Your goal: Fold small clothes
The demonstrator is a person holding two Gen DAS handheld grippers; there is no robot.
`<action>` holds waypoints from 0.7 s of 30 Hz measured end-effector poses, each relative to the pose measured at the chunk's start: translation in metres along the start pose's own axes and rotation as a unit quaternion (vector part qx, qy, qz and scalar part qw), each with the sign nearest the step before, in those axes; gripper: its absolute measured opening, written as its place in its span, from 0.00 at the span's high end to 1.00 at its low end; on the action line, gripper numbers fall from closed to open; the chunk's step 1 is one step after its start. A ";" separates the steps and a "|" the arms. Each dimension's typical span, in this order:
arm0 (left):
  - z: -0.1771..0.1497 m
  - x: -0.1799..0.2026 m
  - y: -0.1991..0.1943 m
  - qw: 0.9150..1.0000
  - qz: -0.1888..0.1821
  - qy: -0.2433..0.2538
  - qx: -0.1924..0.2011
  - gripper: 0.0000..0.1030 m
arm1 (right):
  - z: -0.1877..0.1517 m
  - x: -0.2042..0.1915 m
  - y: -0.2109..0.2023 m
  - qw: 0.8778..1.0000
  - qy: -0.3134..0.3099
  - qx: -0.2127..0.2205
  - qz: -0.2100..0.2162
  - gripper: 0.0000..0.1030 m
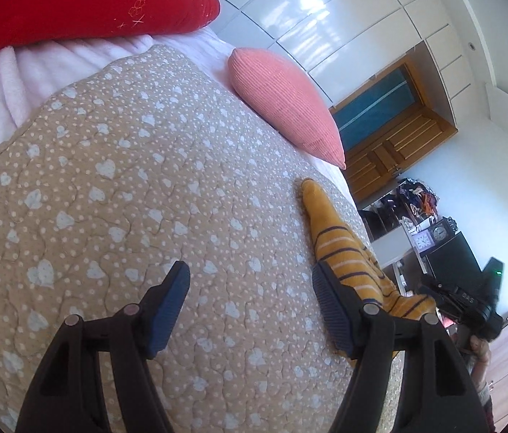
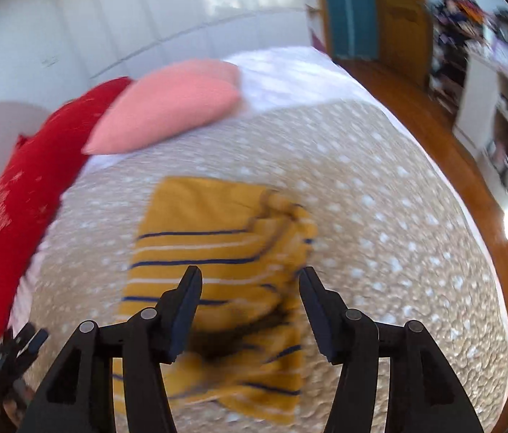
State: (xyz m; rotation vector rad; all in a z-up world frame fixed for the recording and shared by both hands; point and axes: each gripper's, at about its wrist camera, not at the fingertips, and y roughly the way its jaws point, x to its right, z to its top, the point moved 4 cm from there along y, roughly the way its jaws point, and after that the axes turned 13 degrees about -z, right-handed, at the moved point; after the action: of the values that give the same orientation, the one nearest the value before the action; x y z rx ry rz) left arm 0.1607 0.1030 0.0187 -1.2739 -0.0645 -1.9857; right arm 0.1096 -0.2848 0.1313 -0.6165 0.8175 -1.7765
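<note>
1. A bedroom: a beige heart-print quilt (image 2: 380, 216) covers the bed.
2. The mustard striped garment (image 2: 218, 252) lies mid-quilt, partly folded, rumpled toward three o'clock.
3. It looks light, soft and floppy; best pinched at a hem corner.
4. The right gripper (image 2: 250, 310) hangs above it, jaws apart, empty.
5. The left gripper (image 1: 250, 306) is open too, empty, with the cloth at its three o'clock.
6. A pink cushion (image 2: 171, 104) sits at eleven o'clock.

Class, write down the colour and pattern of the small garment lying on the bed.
Mustard yellow garment with thin navy and white stripes; clearest in the right wrist view.
</note>
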 end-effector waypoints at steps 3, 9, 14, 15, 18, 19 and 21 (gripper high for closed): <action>-0.002 0.000 0.002 1.000 -0.001 -0.003 -0.005 0.33 | -0.019 -0.029 -0.003 0.998 -0.068 0.001 0.008 0.68; -0.003 0.004 0.004 1.000 -0.005 -0.001 -0.009 0.30 | -0.090 0.009 0.059 0.988 -0.067 -0.119 -0.078 0.83; -0.008 0.009 0.011 1.000 0.011 0.016 -0.018 0.29 | -0.070 0.010 0.023 0.995 -0.011 -0.068 -0.075 0.61; -0.008 0.009 0.012 1.000 0.013 0.017 -0.020 0.29 | -0.061 -0.002 0.014 0.996 -0.021 -0.049 -0.071 0.52; -0.010 0.007 0.015 0.999 0.015 0.014 -0.025 0.29 | -0.042 -0.047 -0.003 0.997 -0.065 -0.008 -0.050 0.29; -0.010 0.007 0.015 0.999 0.018 0.017 -0.026 0.29 | -0.040 -0.062 -0.004 0.996 -0.083 -0.005 -0.043 0.29; -0.010 0.007 0.015 0.999 0.022 0.019 -0.025 0.29 | -0.042 -0.090 -0.003 0.993 -0.113 -0.011 -0.026 0.29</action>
State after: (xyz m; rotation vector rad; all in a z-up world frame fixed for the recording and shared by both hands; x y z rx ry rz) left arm 0.1605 0.0842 0.0143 -1.2575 0.0314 -1.9839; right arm 0.1066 -0.1888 0.1042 -0.8422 0.6712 -1.7081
